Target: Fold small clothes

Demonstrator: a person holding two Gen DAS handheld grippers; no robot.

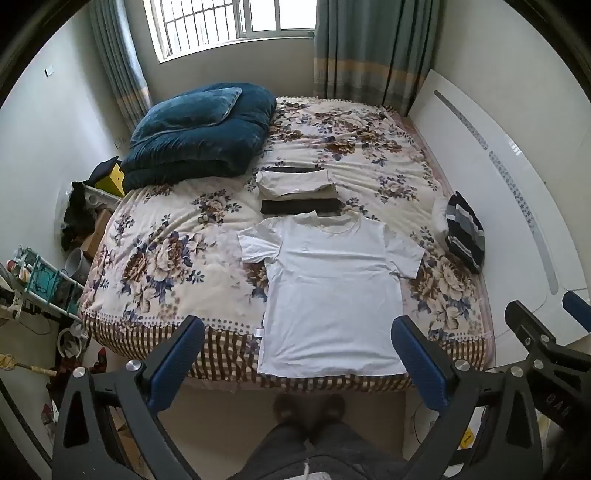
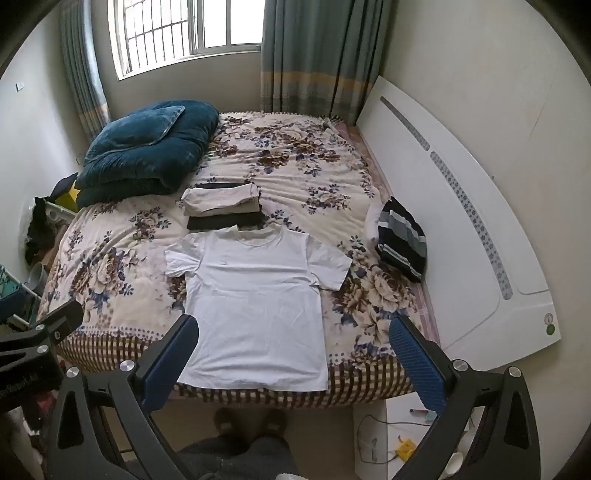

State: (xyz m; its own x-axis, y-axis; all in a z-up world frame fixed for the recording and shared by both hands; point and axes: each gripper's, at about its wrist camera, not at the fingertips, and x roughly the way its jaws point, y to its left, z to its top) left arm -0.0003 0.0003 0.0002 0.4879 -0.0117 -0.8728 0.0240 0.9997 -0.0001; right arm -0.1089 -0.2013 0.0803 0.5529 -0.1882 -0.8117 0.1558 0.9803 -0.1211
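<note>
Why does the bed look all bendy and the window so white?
Left wrist view: the fisheye lens curves the headboard, and the window glares white. Right wrist view: same bending and glare, while the white T-shirt stays evenly lit and sharp.

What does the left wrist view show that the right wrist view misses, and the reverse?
Only the left wrist view shows the cluttered teal rack on the floor beside the bed. Only the right wrist view shows the white bedside stand with a cable and a yellow item. Both show the white T-shirt spread flat, the folded stack beyond its collar, the blue quilt, and each view's own open claw.
</note>
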